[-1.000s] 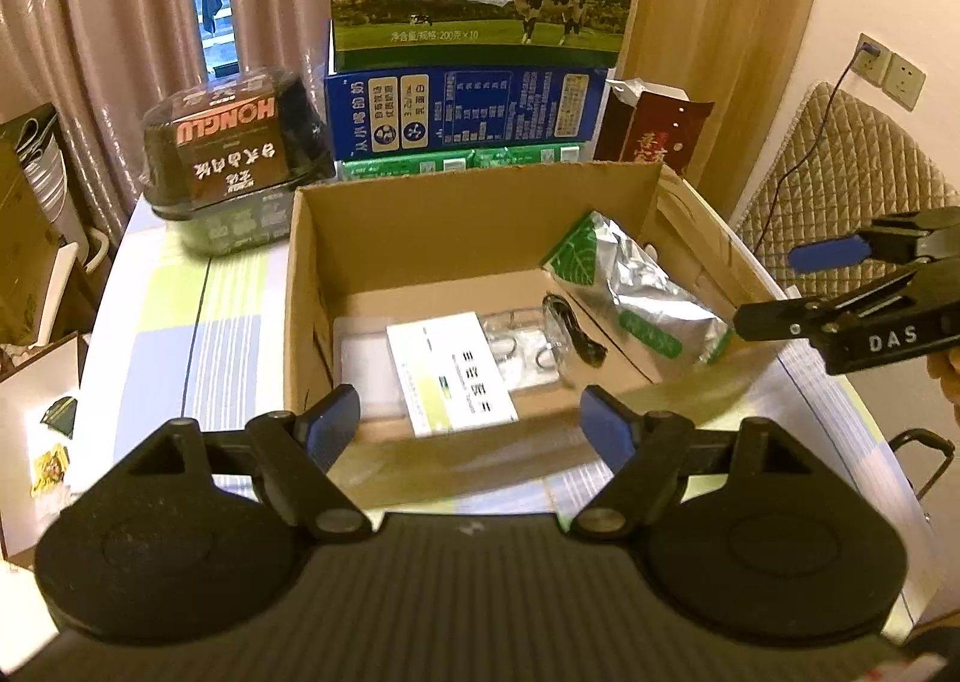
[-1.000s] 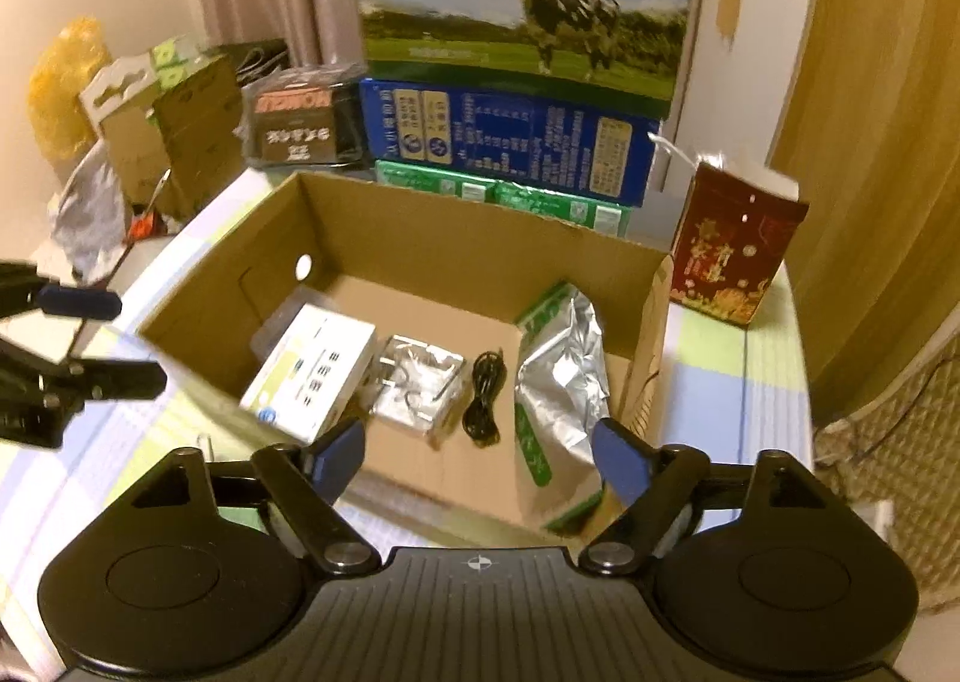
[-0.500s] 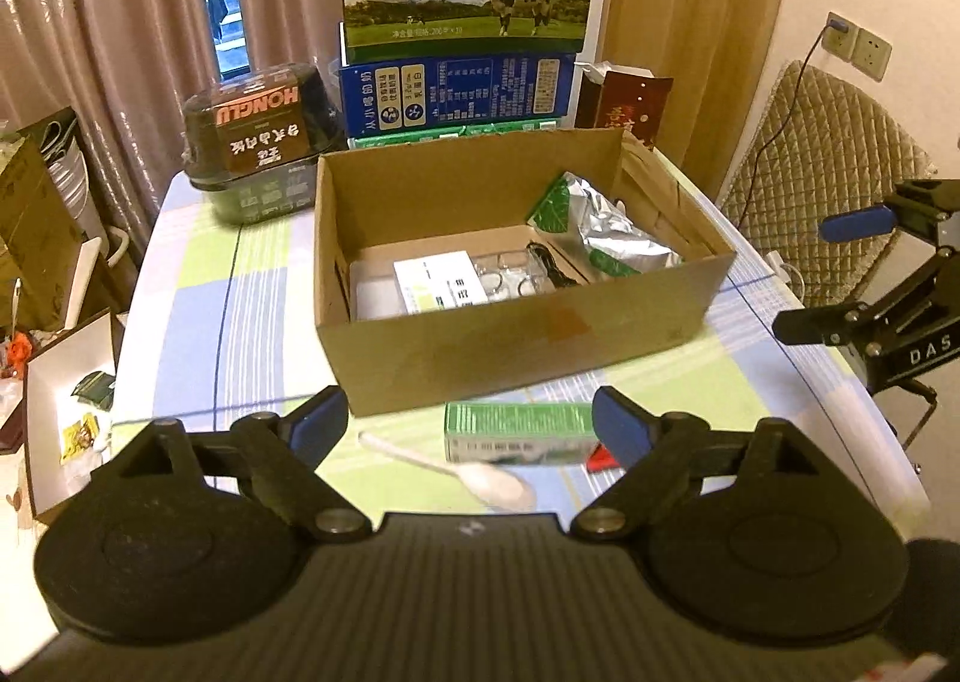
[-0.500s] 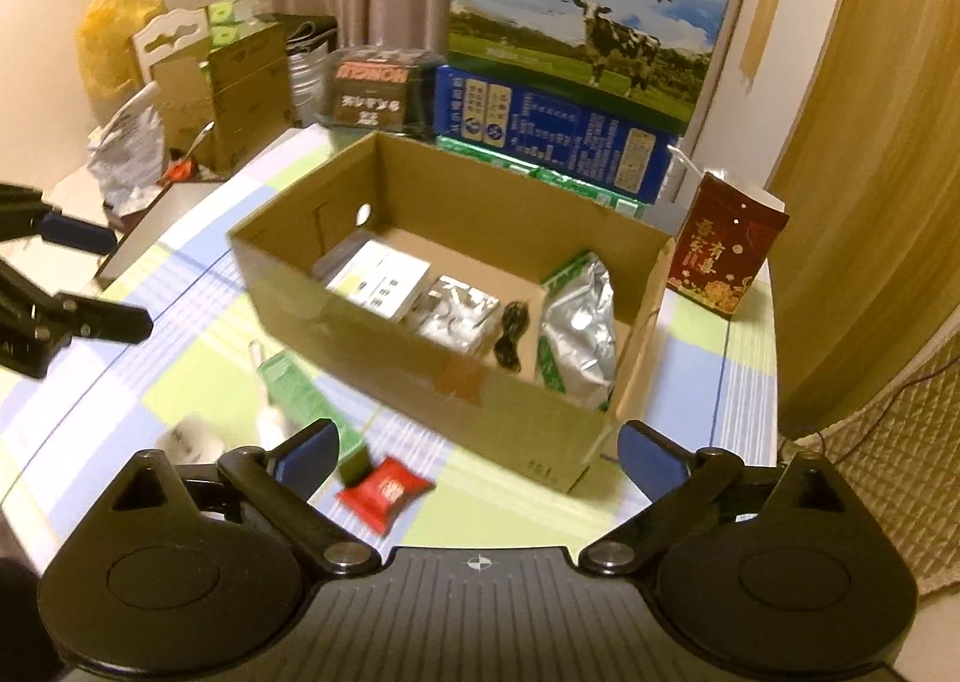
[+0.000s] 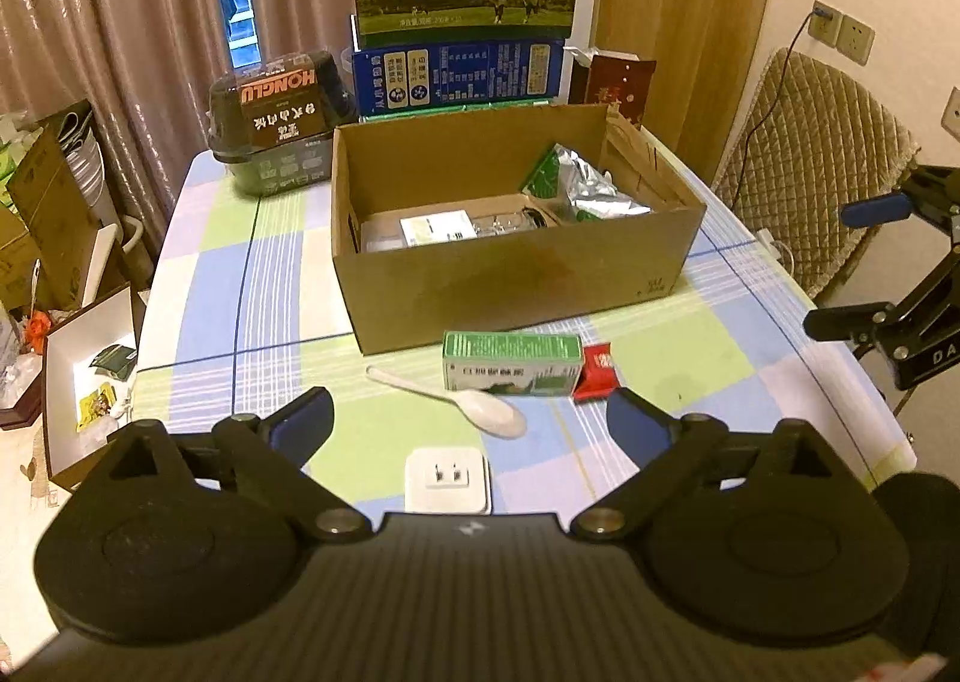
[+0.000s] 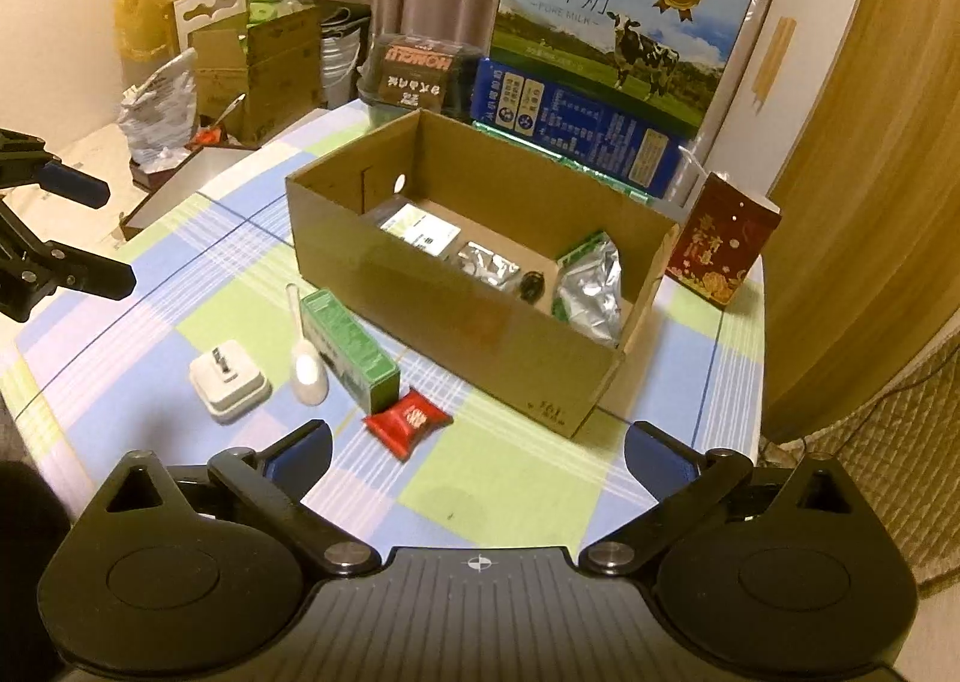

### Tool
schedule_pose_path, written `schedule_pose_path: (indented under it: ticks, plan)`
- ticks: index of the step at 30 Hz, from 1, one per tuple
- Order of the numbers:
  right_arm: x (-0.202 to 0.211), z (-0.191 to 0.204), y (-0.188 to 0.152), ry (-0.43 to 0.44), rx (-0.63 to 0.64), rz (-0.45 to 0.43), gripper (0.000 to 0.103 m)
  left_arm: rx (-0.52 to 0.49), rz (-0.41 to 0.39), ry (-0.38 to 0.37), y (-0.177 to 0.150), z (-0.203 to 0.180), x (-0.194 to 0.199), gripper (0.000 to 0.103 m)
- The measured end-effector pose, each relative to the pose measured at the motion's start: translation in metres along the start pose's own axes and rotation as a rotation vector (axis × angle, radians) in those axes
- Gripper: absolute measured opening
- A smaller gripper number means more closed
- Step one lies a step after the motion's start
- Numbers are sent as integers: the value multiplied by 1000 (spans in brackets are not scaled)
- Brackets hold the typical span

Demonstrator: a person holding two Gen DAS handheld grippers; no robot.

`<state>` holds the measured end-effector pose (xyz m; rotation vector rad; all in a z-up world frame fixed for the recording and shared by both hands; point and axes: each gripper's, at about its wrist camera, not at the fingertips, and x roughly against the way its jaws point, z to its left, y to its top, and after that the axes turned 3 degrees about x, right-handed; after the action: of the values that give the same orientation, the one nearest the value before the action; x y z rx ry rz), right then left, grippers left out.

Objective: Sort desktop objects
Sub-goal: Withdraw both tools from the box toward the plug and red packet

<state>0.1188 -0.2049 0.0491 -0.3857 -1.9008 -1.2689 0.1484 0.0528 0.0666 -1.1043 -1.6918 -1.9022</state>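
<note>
While several items already sit in the cardboard box (image 5: 510,274) at twelve o'clock, I see the green carton (image 5: 513,363), spoon (image 5: 480,406), red packet (image 5: 594,373) and charger (image 5: 447,478) left on the table (image 5: 204,274), both fingers opening wide, empty.

A cardboard box (image 6: 480,298) sits on a checked tablecloth (image 6: 516,478) with a green carton (image 6: 348,346), white spoon (image 6: 306,358), charger (image 6: 228,379) and red packet (image 6: 408,421) just before it, as the right gripper (image 6: 477,445), empty, spreads its jaws above them.
</note>
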Motion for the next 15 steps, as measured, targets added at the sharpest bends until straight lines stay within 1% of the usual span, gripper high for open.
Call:
schedule_pose_path:
  ticks: [8, 15]
  plan:
    - [10, 1, -16, -6, 8, 12, 101, -6, 18, 16, -18, 5, 6, 97]
    - [4, -5, -34, 7, -11, 46, 101, -24, 51, 46, -36, 19, 5, 97]
